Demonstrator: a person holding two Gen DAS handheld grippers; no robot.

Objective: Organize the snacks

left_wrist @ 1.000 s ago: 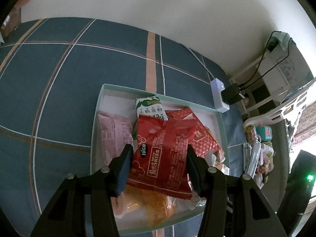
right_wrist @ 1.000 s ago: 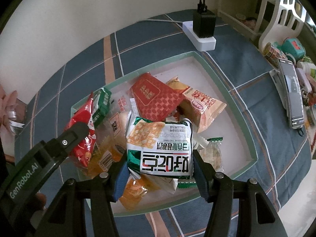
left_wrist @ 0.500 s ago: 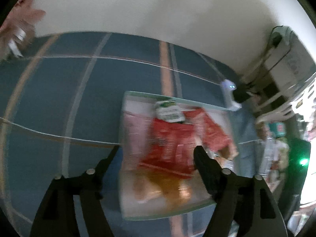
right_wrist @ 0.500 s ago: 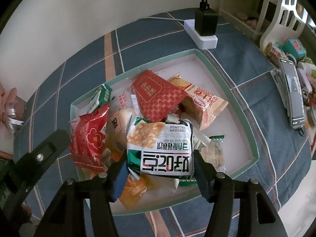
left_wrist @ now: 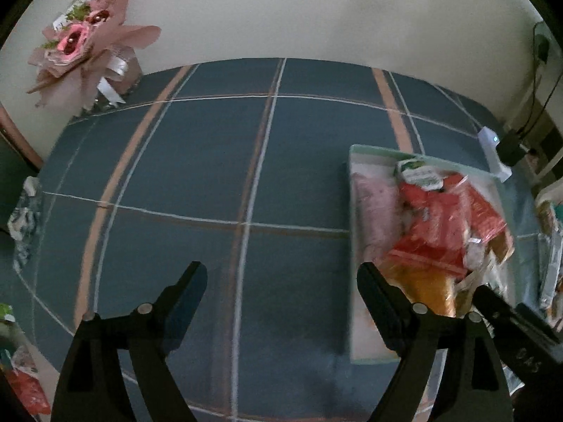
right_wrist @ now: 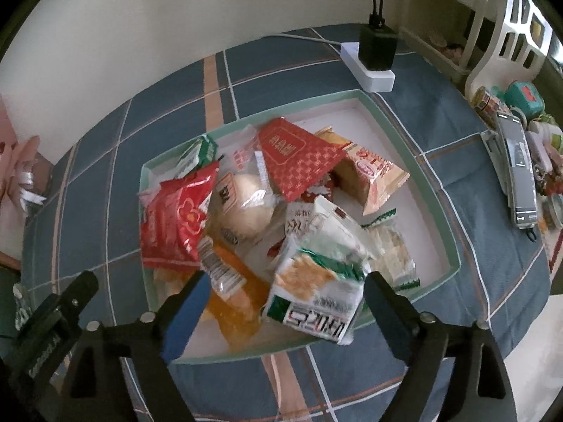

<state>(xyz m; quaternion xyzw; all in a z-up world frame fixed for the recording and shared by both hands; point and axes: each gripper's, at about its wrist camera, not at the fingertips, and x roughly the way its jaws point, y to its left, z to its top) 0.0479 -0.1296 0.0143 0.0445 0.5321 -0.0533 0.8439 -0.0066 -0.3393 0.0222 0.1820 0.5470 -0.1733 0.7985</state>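
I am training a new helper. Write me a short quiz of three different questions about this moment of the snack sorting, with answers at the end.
1. True or false: the right gripper has its pads pressed on the green and white cracker pack.
2. Which lies on top of the pile at the tray's left end? A) a red packet with a flower mark B) a banana C) a blue tin
3. What is under the open left gripper: snacks or bare checked cloth?

Key
1. False. Its jaws have just been opening; the pack lies loose between them, over the tray's near edge.
2. A, the red packet.
3. Bare cloth; the tray is to its right.
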